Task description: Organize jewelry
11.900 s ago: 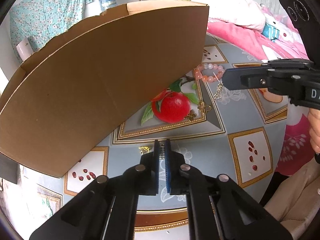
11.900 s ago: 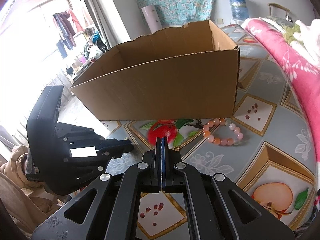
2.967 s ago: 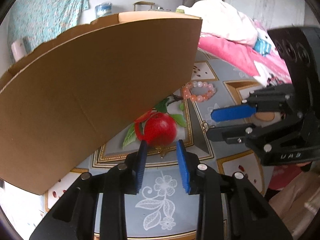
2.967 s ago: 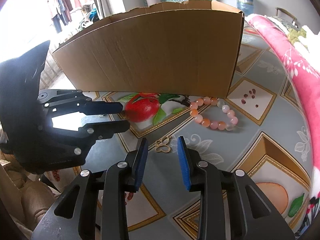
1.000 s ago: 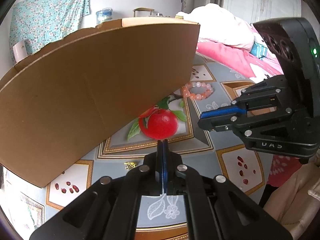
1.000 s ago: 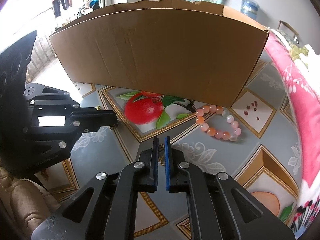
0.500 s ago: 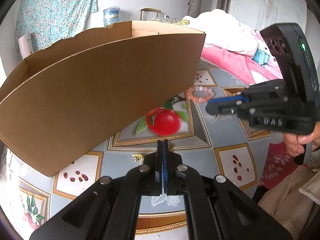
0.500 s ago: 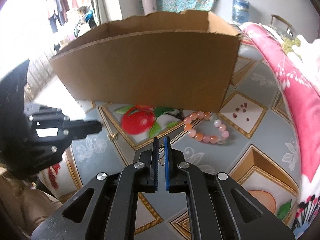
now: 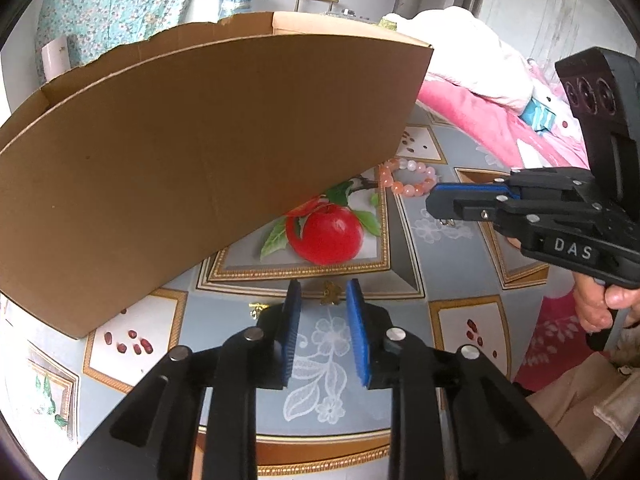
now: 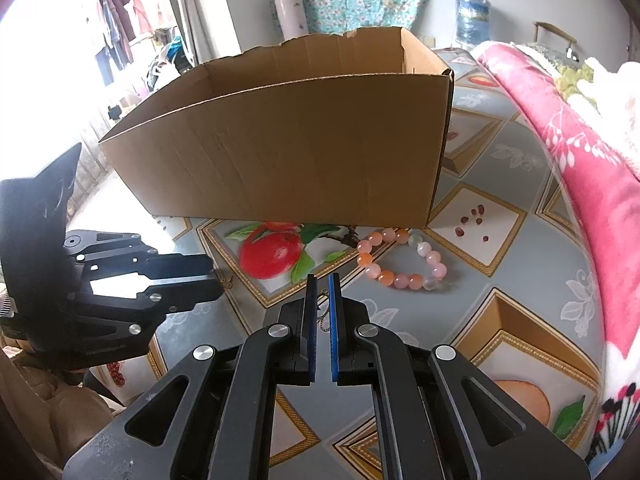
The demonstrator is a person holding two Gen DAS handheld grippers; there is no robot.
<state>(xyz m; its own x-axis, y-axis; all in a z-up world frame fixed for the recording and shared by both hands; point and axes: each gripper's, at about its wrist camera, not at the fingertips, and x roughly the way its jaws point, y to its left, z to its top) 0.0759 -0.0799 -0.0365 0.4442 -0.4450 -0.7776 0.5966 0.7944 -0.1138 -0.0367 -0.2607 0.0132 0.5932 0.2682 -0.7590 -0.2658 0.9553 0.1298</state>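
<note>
The gold charm [image 9: 331,293] lies on the tablecloth [image 9: 432,264] just below the red apple picture [image 9: 326,236], in front of my left gripper [image 9: 323,284]. The jaws of this gripper are opening; the charm shows between the blue pads [image 9: 294,320], but they do not touch it. A second tiny gold piece [image 9: 256,307] lies below the apple picture too, a bit more to the left.

My right gripper [image 10: 322,280] hangs in the air just right of the apple picture. Its pads are nearly together and pinch a thin gold chain [image 10: 323,316] — a little bit of it dangles under the tips.

The bead bracelet [image 10: 400,260], pink and orange, lies flat on the cloth to the right of the apple picture, a little above it.

The big cardboard box [image 10: 300,152] stands right behind the apple picture and covers its top edge. It is open on top, and I cannot see what is in it.

Far right of the apple picture there is a pink blanket [image 10: 592,168] — and a hand [image 9: 600,300] holds the right gripper's handle.
</note>
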